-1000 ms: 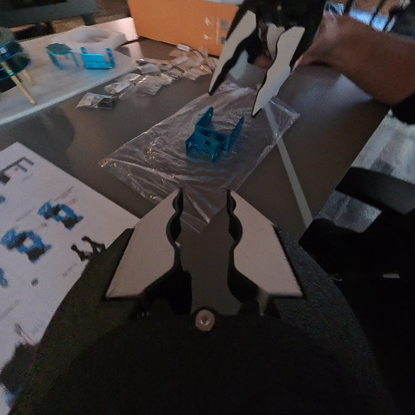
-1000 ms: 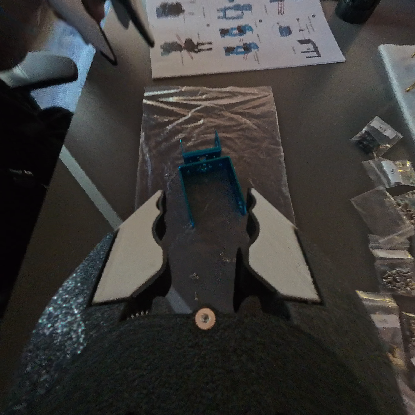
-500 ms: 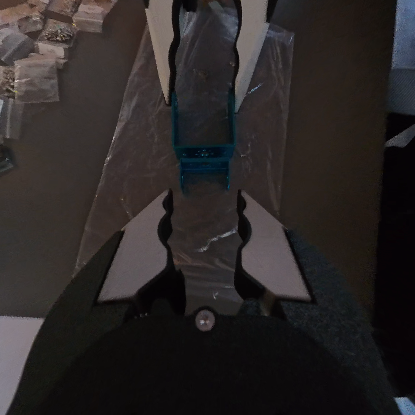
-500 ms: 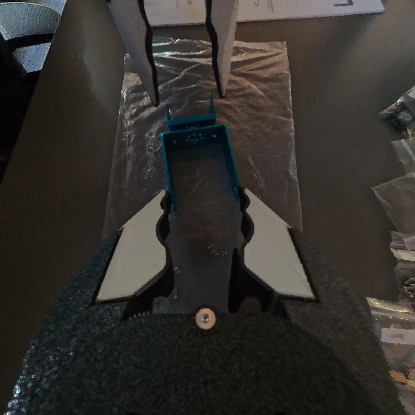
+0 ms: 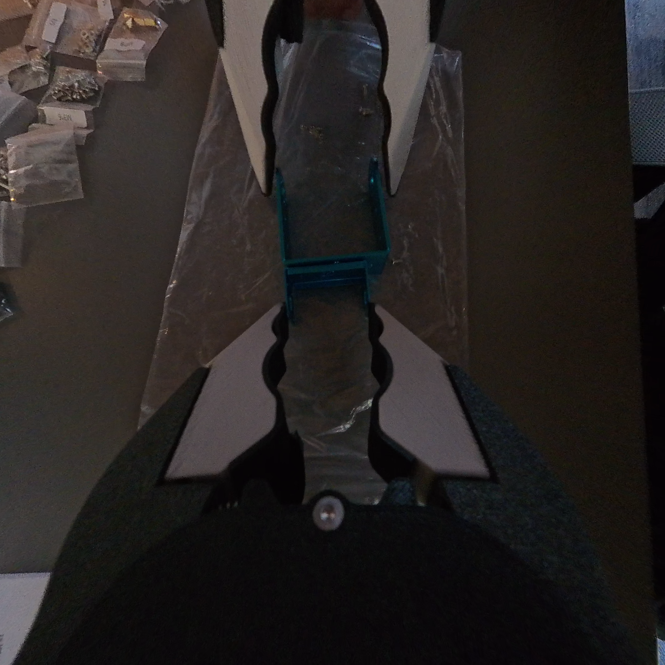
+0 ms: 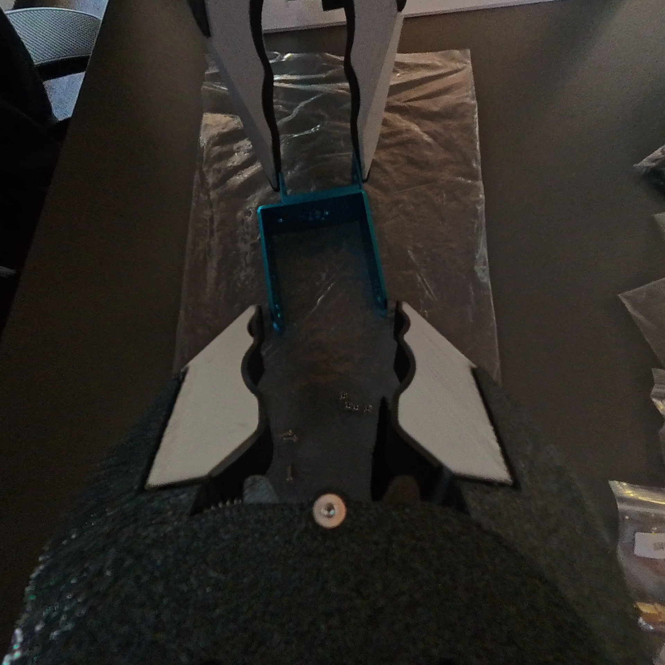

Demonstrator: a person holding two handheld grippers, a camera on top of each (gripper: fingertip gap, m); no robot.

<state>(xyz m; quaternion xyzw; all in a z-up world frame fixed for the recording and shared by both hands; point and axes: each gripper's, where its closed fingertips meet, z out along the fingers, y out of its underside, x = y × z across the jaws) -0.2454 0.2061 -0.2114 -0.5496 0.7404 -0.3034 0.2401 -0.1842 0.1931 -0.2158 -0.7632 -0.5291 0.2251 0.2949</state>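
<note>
**Inspector A:** Left gripper point(image 5: 328, 309): jaws spread, nothing clamped. The tips sit at either side of the smaller teal-blue metal U-shaped bracket point(image 5: 326, 277); whether they touch its arms, I cannot tell.

**Inspector B:** Right gripper point(image 6: 328, 309): jaws likewise parted, not clamped on anything. The free ends of the larger teal-blue metal U-shaped bracket point(image 6: 318, 248) lie just inside its tips. Contact cannot be confirmed.

**Inspector A:** The two brackets stand back to back, closed ends touching, open ends facing opposite ways, one toward each gripper. Both rest on a crinkled clear plastic bag point(image 5: 223, 252) laid flat on the dark brown table point(image 5: 90, 324).

**Inspector B:** On that bag, between the right gripper's fingers point(image 6: 212, 414), lie a few small loose screws point(image 6: 354, 405).

**Inspector A:** Further out, on the left of the left wrist view, a cluster of small clear packets of hardware with white labels point(image 5: 61, 90).

**Inspector B:** A white printed sheet point(image 6: 467, 7) lies at the far edge of the bag in the right wrist view. A grey mesh chair point(image 6: 54, 28) stands off the table's edge.
</note>
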